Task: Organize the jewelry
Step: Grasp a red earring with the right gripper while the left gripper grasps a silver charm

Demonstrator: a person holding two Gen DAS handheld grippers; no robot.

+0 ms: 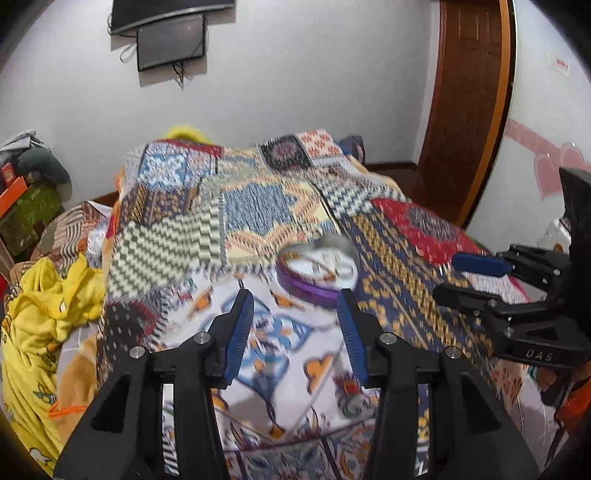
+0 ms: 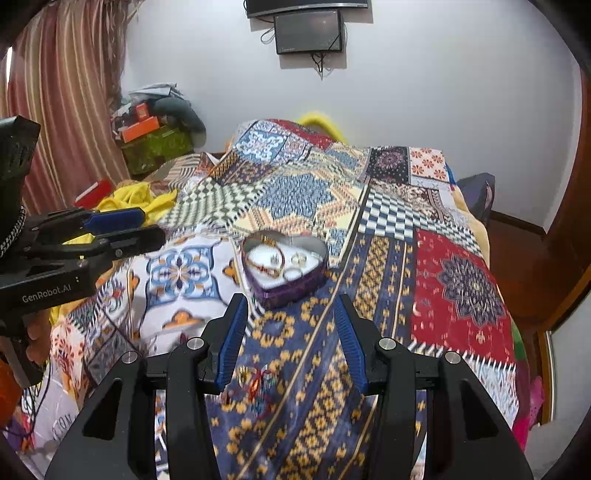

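A purple heart-shaped tin (image 2: 291, 291) with a white lining sits on the patchwork bedspread (image 2: 388, 258). It holds a gold bangle (image 2: 264, 260) and some rings (image 2: 298, 258). It shows blurred in the left wrist view (image 1: 314, 286). A small piece of jewelry with red thread (image 2: 255, 380) lies on the blue and gold patch between my right fingers. My right gripper (image 2: 291, 306) is open and empty, just short of the tin. My left gripper (image 1: 295, 302) is open and empty, to the left of the tin. Each gripper shows at the edge of the other's view.
Yellow clothes (image 1: 40, 314) are heaped at the bed's left side. Boxes and clutter (image 2: 155, 133) stand by the striped curtain (image 2: 62, 110). A wooden door (image 1: 469, 92) is to the right. A screen (image 2: 310, 31) hangs on the far wall.
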